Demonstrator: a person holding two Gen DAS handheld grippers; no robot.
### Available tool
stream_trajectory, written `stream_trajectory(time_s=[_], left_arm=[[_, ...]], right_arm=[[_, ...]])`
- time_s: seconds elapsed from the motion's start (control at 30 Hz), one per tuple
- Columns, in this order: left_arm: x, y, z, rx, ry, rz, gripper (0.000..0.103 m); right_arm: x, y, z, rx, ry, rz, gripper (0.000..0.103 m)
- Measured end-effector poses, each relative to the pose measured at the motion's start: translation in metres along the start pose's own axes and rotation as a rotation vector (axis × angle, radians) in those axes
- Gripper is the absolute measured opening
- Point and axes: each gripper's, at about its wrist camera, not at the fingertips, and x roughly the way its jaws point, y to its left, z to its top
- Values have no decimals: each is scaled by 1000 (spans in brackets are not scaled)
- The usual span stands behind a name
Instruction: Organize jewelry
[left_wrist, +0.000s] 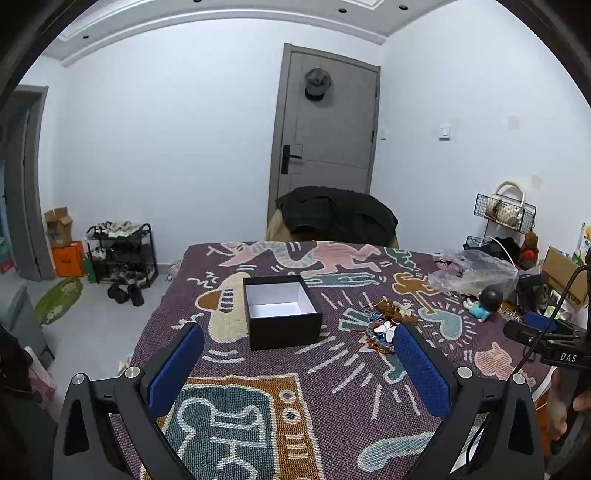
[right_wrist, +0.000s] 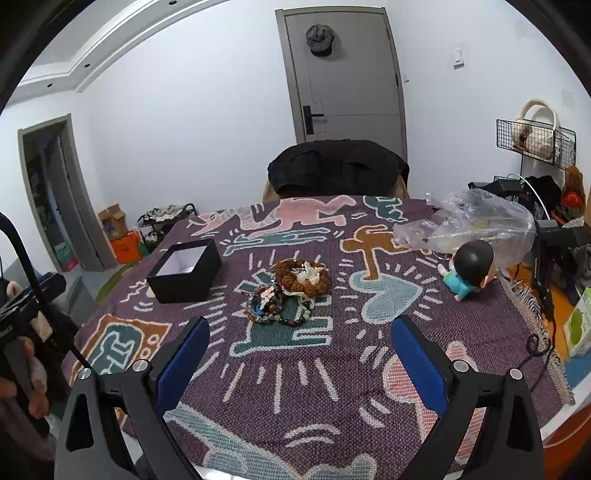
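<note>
Both the left gripper (left_wrist: 298, 343) and right gripper (right_wrist: 300, 338) have fingers spread, grasping nothing. The jewelry pile (right_wrist: 286, 291) is tangled; individual pieces blur beside the black box (right_wrist: 184, 271).

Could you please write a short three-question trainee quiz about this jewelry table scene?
1. True or false: the black box already holds jewelry.
2. The jewelry pile lies: A) inside the box, B) on the patterned blanket beside the box, C) under the plastic bag.
3. Fill in: both the left gripper and right gripper are ____.

Key: 1 false, its white interior looks empty; 2 B; 3 open.
</note>
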Motion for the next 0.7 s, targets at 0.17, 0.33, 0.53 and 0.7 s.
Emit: stream_trajectory(time_s=[0.17, 0.33, 0.53, 0.7], left_arm=[[1, -4, -1, 26, -2, 11, 103], [0, -6, -1, 38, -5, 22, 103], [1, -6, -1, 33, -3, 25, 103], [2, -6, 0, 34, -3, 29, 103]], right_arm=[[1, -1, 1, 1, 4, -10, 99], [0, -4, 2, 12, 3, -16, 99], [0, -3, 2, 17, 10, -16, 99], [1, -3, 2, 14, 12, -16, 99]])
